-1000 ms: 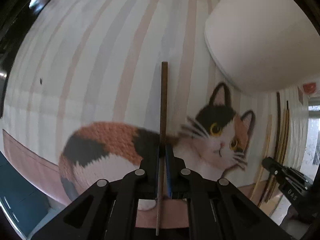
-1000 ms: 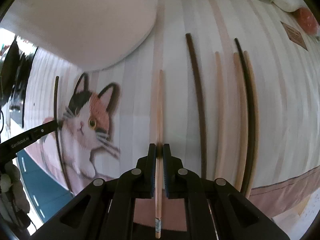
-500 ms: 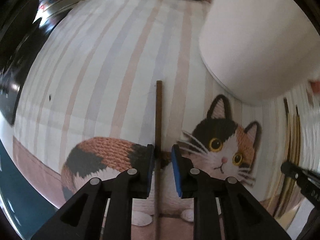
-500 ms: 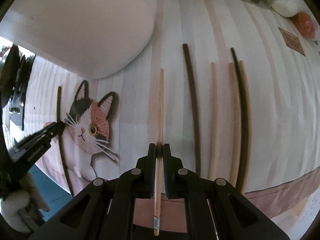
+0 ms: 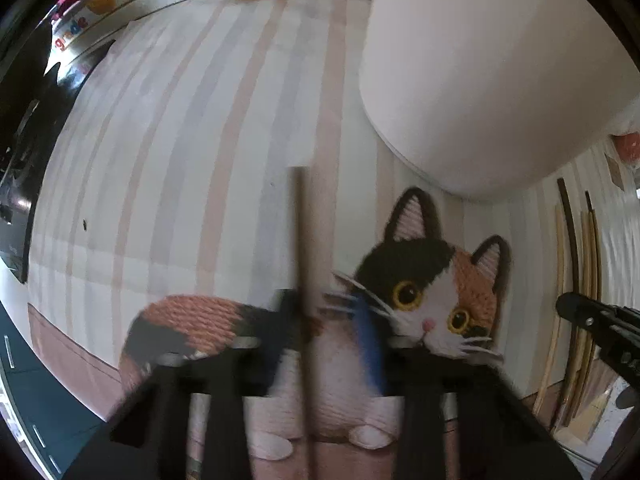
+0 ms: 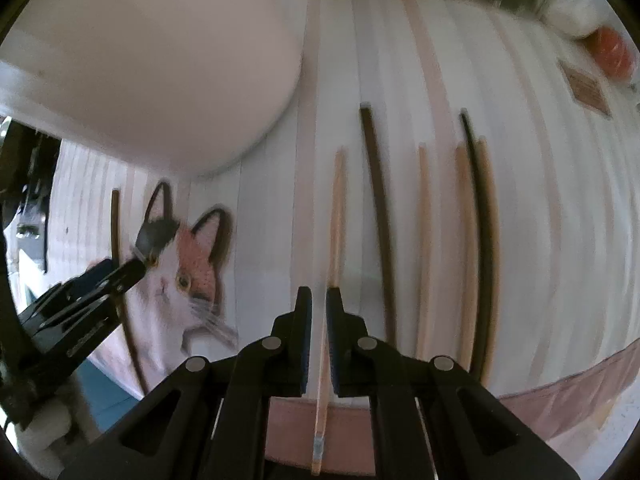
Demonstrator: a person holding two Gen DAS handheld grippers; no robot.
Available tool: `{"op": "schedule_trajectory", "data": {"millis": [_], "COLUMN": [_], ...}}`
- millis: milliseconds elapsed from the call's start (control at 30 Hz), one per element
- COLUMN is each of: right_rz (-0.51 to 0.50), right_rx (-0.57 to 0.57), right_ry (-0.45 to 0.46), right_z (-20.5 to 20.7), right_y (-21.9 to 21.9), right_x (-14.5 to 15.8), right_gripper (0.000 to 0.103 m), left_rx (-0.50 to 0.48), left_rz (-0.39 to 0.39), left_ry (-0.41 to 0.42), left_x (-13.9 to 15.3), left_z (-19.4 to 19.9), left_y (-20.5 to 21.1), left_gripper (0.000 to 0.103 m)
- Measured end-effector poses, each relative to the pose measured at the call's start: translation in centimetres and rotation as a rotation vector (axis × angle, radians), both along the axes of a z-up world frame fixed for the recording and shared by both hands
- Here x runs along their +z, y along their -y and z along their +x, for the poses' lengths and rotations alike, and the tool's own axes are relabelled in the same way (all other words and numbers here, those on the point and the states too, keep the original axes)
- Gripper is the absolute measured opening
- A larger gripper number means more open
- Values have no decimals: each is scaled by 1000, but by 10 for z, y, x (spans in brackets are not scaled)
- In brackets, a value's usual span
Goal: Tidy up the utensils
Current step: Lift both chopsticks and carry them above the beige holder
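- The left gripper (image 5: 324, 312) stands with its fingers spread wide, a dark brown chopstick (image 5: 299, 232) lying loose in the gap between them; nothing is pinched there, though the fingers are blurred.
- That dark stick rests on the cat placemat (image 5: 180, 140), across the printed cat's back, well left of the other sticks and nearer the mat's left half.
- The right gripper (image 6: 319, 308) shows a narrow gap between its pads, with a pale wooden chopstick (image 6: 335, 216) running through it. I cannot tell for sure whether the pads touch the wood; it looks let go, or very nearly.
- To the right of the pale stick, on the mat's right half, lie a dark chopstick (image 6: 378, 208) and then a close group of pale and dark chopsticks (image 6: 472, 232), all roughly parallel.
- A large white bowl (image 6: 160, 64) sits toward the mat's far edge, between the two grippers' work areas.
- Step in hand, as I judge it: sticks are being laid down side by side, both grippers at the point of release.
- Next move probably calls for lifting each gripper straight up and back without nudging the stick beneath, then bringing the lone dark one over to its match.
- Every stick's long axis runs from the mat's near edge to its far edge, ends pointing away toward the bowl and bottles.
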State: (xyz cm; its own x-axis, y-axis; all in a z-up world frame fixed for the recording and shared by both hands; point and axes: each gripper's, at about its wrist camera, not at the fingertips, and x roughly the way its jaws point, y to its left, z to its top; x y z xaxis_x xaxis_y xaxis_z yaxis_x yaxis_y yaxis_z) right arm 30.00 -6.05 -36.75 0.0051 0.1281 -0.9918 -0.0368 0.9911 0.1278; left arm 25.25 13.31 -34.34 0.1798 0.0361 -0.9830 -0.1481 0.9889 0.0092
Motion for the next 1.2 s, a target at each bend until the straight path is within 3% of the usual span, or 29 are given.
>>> {"op": "schedule_trajectory", "data": {"millis": [133, 167, 300, 467, 767, 1200], "right_rz": [-32, -32, 30, 124, 181, 238], "right_rx": [21, 17, -10, -37, -46, -85], "right_ry": [26, 23, 21, 94, 240, 504], "right_z": [3, 5, 11, 8, 0, 8], "right_y": [-7, -7, -3, 14, 38, 48], "right_x": [3, 4, 7, 40, 99, 183], "right_gripper": [11, 7, 6, 6, 6, 6], "left_rx": [11, 13, 30, 30, 54, 88], "left_rz": [-12, -13, -10, -11, -27, -3], "left_ry": [-7, -7, 10, 53, 193, 451], "left_x": [3, 10, 17, 47, 107, 224], "left_z": [6, 12, 13, 0, -20, -20], "left_y": [-6, -10, -18, -25, -26, -36], "left_gripper": [4, 4, 4, 4, 4, 4]}}
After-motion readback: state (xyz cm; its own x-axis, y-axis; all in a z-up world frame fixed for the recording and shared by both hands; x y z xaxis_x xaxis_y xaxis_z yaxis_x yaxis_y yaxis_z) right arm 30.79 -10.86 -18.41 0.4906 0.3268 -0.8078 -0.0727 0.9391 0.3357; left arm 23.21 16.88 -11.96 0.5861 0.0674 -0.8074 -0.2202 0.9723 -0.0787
